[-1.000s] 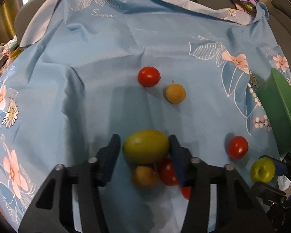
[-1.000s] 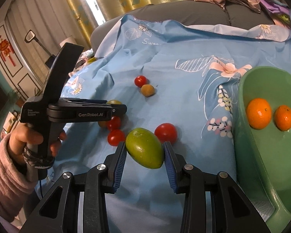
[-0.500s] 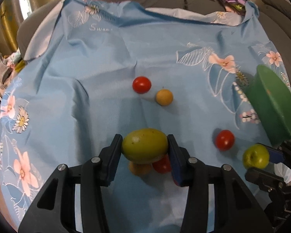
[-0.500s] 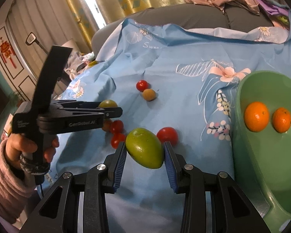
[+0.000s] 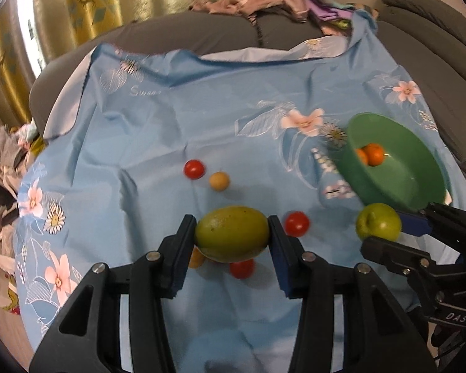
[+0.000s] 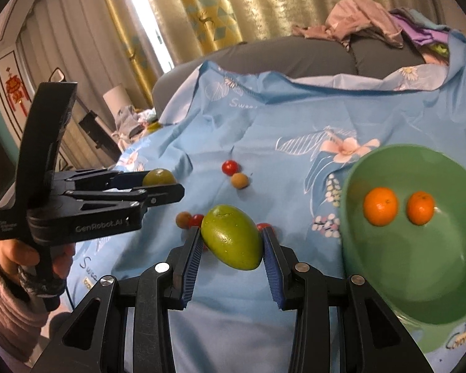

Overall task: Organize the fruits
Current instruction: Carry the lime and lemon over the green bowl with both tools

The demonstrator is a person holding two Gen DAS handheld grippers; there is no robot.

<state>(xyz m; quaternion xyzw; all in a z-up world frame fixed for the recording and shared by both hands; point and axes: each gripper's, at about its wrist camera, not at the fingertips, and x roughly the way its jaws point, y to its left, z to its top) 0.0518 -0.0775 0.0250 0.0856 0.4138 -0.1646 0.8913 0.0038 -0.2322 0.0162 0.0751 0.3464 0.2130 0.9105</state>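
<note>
Green is the colour of both fruits in hand. The left tool pinches a yellowish-green mango between its pads, held above the blue floral cloth; the right tool is pressed onto a green mango of its own, tilted in the grip and carried just beside the green bowl. In the left wrist view that right tool sits near the bowl's closer rim.

As for progress, the bowl holds two oranges and nothing else that shows (the bottom is otherwise bare green). Left loose on the cloth are a cherry tomato with a small tan fruit just beside it, another tomato nearer the bowl, and a small cluster partly hidden under the left tool's mango: one more red tomato and an orange-tan fruit.

I judge the job to be at an early-to-middle stage: two fruits placed, two in transit, about five waiting. The right mango looks closest to delivery; the left one must cross more cloth to reach the bowl.
</note>
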